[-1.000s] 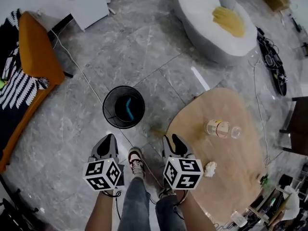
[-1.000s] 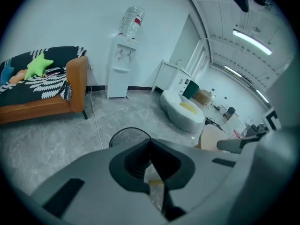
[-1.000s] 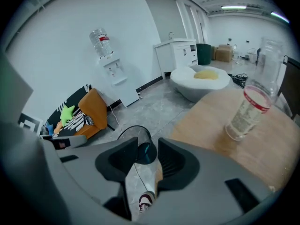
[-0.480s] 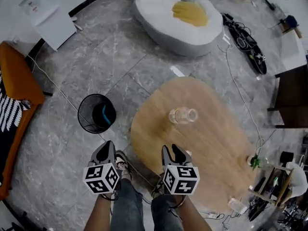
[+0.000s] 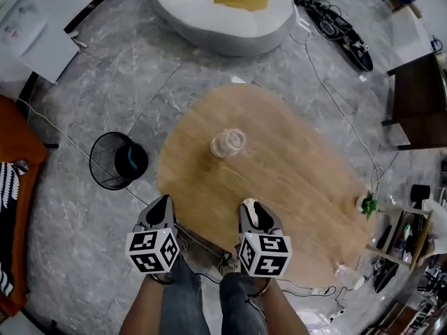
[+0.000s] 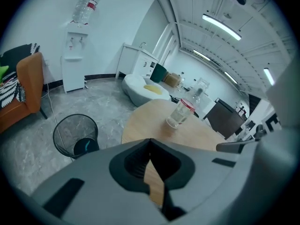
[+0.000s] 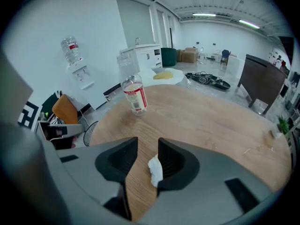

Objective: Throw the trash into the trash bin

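A black mesh trash bin (image 5: 105, 160) stands on the floor left of the wooden table (image 5: 293, 187), with something blue inside; it also shows as the bin (image 6: 75, 135). A clear plastic bottle (image 5: 228, 143) stands upright on the table, seen too as the bottle (image 7: 133, 95). A crumpled white tissue (image 7: 154, 168) lies on the table between the jaws of my right gripper (image 7: 147, 146), close to the right jaw, with a gap to the left jaw. That right gripper (image 5: 255, 208) hangs over the table's near edge. My left gripper (image 5: 162, 202) is at the table's near-left edge, jaw tips together and empty.
A white beanbag (image 5: 223, 12) with a yellow cushion sits beyond the table. An orange chair (image 5: 14, 138) is at far left, a dark cabinet (image 5: 419, 96) at right, cables (image 5: 335, 26) on the floor. A water dispenser (image 6: 75, 64) stands by the wall. The person's legs are below the grippers.
Both grippers have swung away from the bin's side toward the table. The right gripper now hangs over the tissue, which earlier lay to its right. The bin has shifted left in view.
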`<state>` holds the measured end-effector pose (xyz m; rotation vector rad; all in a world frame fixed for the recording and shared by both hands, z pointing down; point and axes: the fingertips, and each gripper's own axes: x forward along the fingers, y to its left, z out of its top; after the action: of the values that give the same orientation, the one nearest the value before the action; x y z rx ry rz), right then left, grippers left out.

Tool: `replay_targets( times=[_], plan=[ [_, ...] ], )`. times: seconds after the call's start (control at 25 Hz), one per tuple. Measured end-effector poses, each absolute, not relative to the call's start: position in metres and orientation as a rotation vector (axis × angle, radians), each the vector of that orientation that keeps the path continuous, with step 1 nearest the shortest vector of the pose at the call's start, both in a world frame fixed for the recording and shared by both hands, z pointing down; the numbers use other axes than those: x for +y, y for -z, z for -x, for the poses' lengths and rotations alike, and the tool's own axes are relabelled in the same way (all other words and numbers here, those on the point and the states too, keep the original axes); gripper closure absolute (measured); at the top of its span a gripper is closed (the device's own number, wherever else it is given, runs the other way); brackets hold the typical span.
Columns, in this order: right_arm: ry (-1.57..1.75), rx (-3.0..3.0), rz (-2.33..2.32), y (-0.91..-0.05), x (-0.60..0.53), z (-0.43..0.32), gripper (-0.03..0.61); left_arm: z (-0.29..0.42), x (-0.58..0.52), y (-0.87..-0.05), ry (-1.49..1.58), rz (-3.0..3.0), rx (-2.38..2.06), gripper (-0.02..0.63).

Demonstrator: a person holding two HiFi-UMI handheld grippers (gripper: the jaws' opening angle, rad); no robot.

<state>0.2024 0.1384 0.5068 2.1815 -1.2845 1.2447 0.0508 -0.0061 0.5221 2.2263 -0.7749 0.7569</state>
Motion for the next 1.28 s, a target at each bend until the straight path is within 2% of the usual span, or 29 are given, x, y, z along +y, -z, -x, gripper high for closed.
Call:
replay_targets(
  times=[0.4,0.96,1.28],
  plan=[
    [-1.299,-1.194,-2.146,-0.55,0.189,-0.193,0.44,-0.037,0.019,-0.556,-0.863,-2.205,-0.768,0.623],
    [-1.205,-1.203,-2.0,-0.568,0.186,-0.197,0.44,-0.045,0.011,-0.552,-0.85,-2.259,-0.754,0.623],
    [-1.229,-1.183,-1.968,-0.574,0.191,-0.199,0.472,-0.029,0.006,-0.557,-0.843,-2.231,-0.799,0.623]
  ],
)
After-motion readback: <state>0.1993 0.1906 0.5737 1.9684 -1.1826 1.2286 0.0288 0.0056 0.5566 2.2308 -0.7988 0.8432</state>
